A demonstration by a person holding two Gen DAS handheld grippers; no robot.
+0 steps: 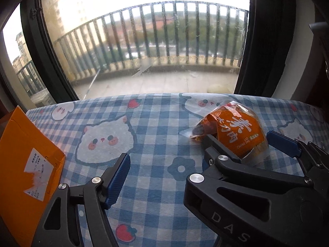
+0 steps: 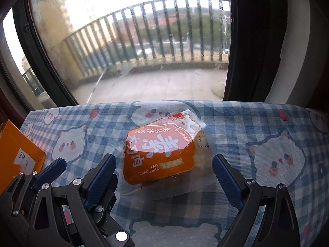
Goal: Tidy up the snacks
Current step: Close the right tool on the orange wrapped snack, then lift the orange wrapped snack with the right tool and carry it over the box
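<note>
At far left stands the orange box (image 2: 18,156). The left gripper (image 1: 164,164) gapes empty. The snack packet (image 2: 162,154) lies mid-frame between the wide-open right gripper (image 2: 164,168) fingers: pickup pending; closing comes next.

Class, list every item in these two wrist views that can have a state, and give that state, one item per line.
Snack packet: sealed, lying flat on the tablecloth, between the right gripper's fingers, not gripped.
Right gripper: open.
Left gripper: open, holding nothing.
Orange box: at the table's left edge, flap up, torn label on its side.
Tablecloth: spread over the table.
</note>
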